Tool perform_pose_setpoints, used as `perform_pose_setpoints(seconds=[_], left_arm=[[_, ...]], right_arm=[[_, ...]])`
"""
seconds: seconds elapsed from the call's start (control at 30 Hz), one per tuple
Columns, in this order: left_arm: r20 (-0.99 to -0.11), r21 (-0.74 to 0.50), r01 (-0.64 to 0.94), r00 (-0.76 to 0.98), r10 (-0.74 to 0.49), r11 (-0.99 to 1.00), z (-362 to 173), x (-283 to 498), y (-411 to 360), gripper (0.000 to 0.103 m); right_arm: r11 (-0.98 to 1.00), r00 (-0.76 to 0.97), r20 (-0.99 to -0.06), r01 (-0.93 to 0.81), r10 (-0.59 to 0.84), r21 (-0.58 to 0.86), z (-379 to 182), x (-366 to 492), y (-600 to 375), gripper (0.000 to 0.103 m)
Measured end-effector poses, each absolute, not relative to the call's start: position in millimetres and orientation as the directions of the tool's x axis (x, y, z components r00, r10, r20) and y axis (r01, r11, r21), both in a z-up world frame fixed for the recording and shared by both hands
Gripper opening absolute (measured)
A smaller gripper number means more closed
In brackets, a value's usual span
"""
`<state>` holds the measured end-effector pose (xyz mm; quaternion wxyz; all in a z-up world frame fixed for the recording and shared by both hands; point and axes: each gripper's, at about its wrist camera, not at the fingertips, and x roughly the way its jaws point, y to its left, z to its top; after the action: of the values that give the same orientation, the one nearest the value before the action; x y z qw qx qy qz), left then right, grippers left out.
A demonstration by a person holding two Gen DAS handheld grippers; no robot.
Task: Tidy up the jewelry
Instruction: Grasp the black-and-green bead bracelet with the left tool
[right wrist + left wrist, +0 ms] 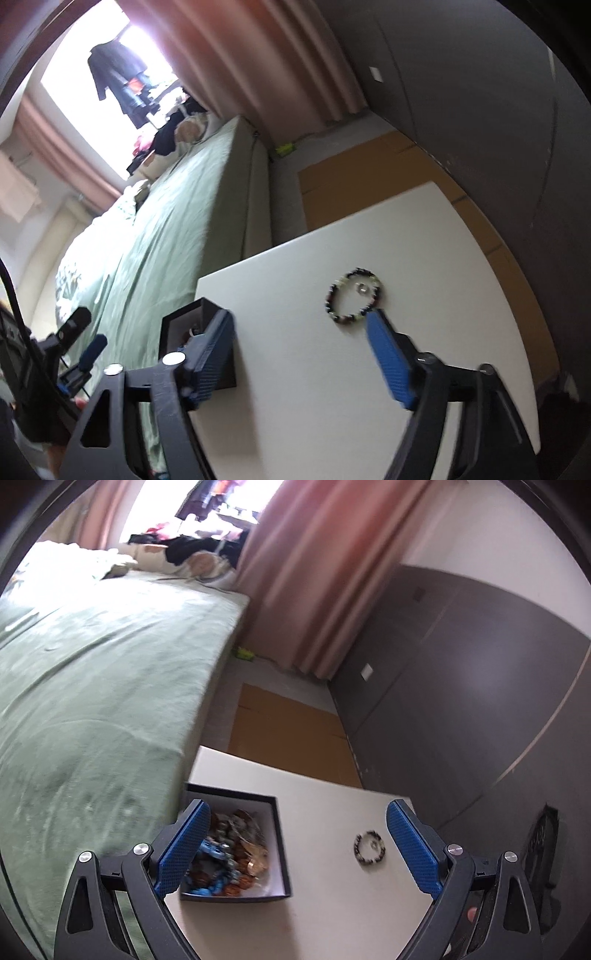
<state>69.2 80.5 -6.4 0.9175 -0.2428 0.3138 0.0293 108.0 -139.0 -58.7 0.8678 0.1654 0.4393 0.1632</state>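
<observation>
Both jaws spread wide, nothing pinched; bracelet point(352, 297) loose on tabletop point(295, 295), jewelry box point(236, 849) beside green bed point(92, 683).

One box point(279, 843), one loose bracelet point(370, 847), one ring point(362, 289), two claws point(295, 836) point(301, 341)

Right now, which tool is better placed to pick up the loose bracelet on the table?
Likely the right tool: open, with one fingertip almost at the beaded bracelet. The left tool is also open, but sits nearer the jewelry box, bracelet off toward its right finger.
</observation>
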Motion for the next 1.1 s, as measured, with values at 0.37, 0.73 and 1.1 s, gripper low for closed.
perform_pose_setpoints(seconds=[0.37, 0.73, 1.1], left_arm=[[-0.665, -0.347, -0.136, 0.733, -0.141, 0.928, -20.9, 100.7, 27.6, 0.094], [-0.804, -0.317, -0.128, 0.562, -0.195, 0.94, -60.9, 144.9, -17.7, 0.059], [-0.878, -0.22, -0.147, 0.462, -0.13, 0.964, -85.1, 195.6, -50.4, 0.038]], right_arm=[[0.852, 0.54, -0.713, -0.015, 0.447, 0.523, -75.3, 127.1, -181.5, 0.089], [0.856, 0.507, -0.742, 0.013, 0.44, 0.516, -84.2, 142.7, -212.2, 0.088], [0.849, 0.477, -0.761, 0.055, 0.44, 0.526, -96.3, 152.7, -240.8, 0.085]])
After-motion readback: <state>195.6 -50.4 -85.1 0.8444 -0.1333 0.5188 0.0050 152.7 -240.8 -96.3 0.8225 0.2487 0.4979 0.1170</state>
